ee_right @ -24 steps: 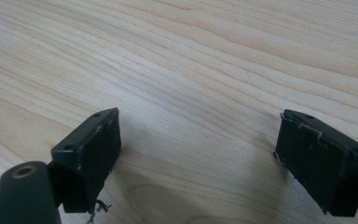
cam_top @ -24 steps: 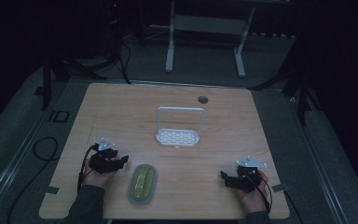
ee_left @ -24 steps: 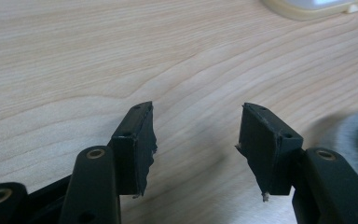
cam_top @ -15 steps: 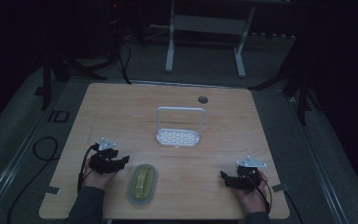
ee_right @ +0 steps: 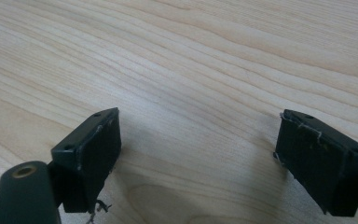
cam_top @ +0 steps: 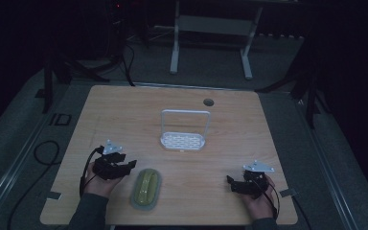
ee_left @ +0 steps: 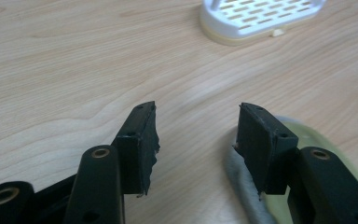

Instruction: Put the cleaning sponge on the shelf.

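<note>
We have the left tool [cam_top: 130, 165] at lower left of the high view, resting low on the counter [cam_top: 124, 115]. Its jaws stand partly apart with bare wood between them, gripping nothing. In the left gripper view the green dish [ee_left: 303, 135] sits at lower right, just behind the right-hand jaw; we can't tell if that jaw touches its grey rim. In the high view the same green dish [cam_top: 146, 188] lies lower centre, just right of the left tool. The white slotted rack [cam_top: 183, 141] with its upright wire handle sits mid-counter, above the dish and well apart from it; the left gripper view catches it at the top edge. The right tool [cam_top: 231, 183] is at lower right of the high view, far from the dish. Its jaws are spread wide over bare counter, holding nothing.
</note>
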Tool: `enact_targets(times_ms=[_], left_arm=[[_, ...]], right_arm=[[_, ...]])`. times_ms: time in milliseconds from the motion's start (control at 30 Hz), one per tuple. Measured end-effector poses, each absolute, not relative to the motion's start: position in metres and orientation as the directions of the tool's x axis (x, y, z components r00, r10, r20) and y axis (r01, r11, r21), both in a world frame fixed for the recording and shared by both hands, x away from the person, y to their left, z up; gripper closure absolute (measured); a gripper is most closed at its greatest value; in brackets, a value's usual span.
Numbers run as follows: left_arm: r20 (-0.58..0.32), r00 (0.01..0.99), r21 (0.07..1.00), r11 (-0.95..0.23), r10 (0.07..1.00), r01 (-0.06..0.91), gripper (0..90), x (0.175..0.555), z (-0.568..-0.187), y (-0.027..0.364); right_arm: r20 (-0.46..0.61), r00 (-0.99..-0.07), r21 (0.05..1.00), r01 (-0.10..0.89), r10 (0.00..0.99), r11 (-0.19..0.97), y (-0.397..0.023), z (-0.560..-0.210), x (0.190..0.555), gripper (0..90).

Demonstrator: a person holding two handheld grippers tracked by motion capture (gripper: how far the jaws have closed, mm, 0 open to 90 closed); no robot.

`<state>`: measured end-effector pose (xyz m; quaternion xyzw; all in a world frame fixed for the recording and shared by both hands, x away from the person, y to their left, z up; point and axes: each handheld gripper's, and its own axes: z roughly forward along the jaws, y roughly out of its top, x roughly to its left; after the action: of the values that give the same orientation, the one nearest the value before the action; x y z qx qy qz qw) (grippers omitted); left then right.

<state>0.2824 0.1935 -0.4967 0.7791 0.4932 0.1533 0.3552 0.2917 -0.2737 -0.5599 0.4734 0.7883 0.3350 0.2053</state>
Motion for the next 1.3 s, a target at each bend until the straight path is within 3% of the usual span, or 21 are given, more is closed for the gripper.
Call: enact_targets(times_ms=[567,1100,1300], left_arm=[[-0.098,0.532,0.707,-0.317,0.841,0.632,48.2,0.256,-0.483,0.175],[-0.051,0.594,0.694,-0.4,0.803,0.599,28.2,0.239,-0.488,0.149],[-0.056,0.603,0.67,-0.417,0.796,0.614,25.1,0.237,-0.495,0.145]], right_arm=[[-0.007,-0.466,0.722,0.609,0.885,0.327,-0.274,-0.56,0.292,13.6],[-0.007,-0.466,0.723,0.609,0.885,0.327,-0.274,-0.56,0.292,13.6],[-0.007,-0.466,0.723,0.609,0.885,0.326,-0.274,-0.56,0.292,13.7]])
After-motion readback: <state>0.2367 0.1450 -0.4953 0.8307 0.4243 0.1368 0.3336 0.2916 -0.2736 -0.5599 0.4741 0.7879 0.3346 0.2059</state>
